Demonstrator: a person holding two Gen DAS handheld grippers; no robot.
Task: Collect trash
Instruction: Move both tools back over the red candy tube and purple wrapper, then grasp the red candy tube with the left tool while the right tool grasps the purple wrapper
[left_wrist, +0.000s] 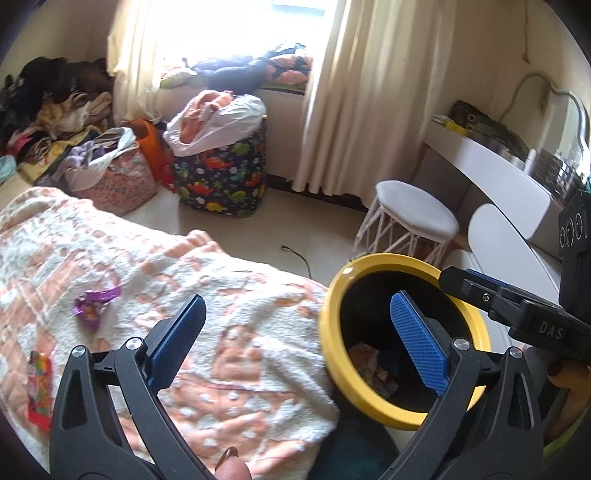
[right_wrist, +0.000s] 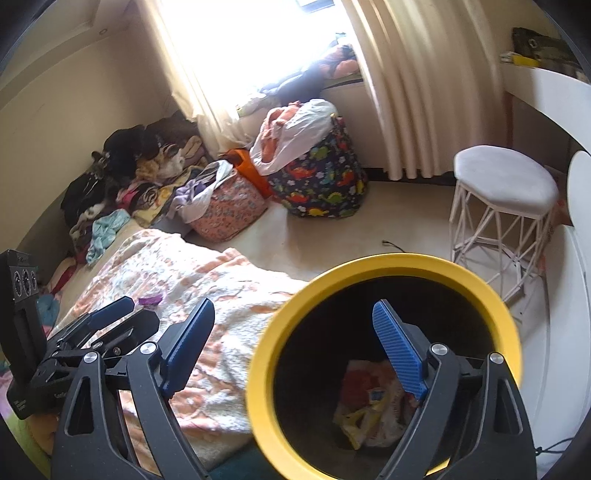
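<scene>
We are seeing a crumpled purple foil wrapper (left_wrist: 95, 303) lying on the bedspread, and a yellow-rimmed black round bin (right_wrist: 384, 365) holding crumpled wrappers (right_wrist: 373, 402) just beside it.

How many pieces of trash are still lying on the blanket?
2. A purple wrapper lies mid-blanket, and a red, multicoloured packet lies near the left edge of the left wrist view. Others may be hidden in the folds.

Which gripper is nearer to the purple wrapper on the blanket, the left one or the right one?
Left. The left gripper hangs over the blanket, with the purple wrapper just ahead to its left. The right gripper is farther away, at the yellow bin.
</scene>
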